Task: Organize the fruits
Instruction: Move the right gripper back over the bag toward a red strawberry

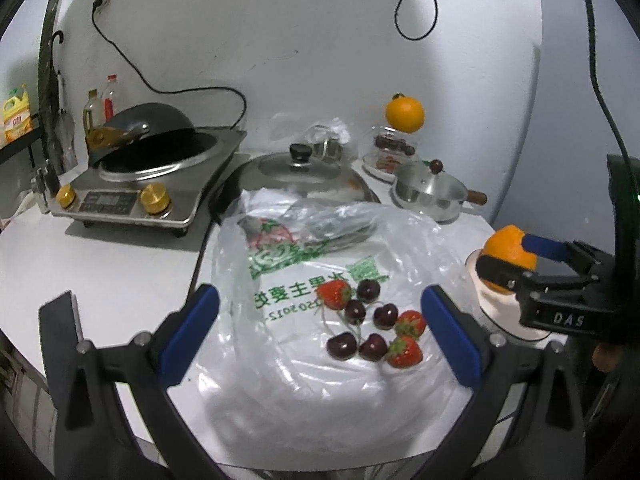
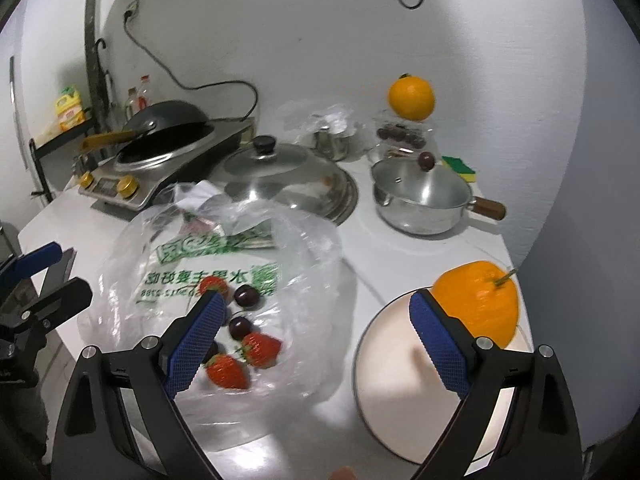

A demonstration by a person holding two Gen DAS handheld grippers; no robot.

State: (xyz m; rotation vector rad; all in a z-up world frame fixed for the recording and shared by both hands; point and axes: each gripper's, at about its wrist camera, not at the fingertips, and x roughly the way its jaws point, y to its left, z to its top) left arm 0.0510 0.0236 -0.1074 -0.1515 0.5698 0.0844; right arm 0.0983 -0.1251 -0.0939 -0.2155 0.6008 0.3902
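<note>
On the white counter (image 2: 392,248) I see the plastic bag (image 1: 328,368) with strawberries (image 1: 334,294) and cherries (image 1: 342,346) lying between my left gripper's (image 1: 320,336) spread fingers, while my right gripper (image 2: 316,344) gapes empty, the orange (image 2: 476,304) on the plate (image 2: 400,400) just outside its right finger.

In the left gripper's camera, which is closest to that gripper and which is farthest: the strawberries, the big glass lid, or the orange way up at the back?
From the left gripper:
1. Strawberries, between its fingers, on the plastic bag.
2. Big glass lid, behind the bag.
3. Back orange, by the wall.
</note>
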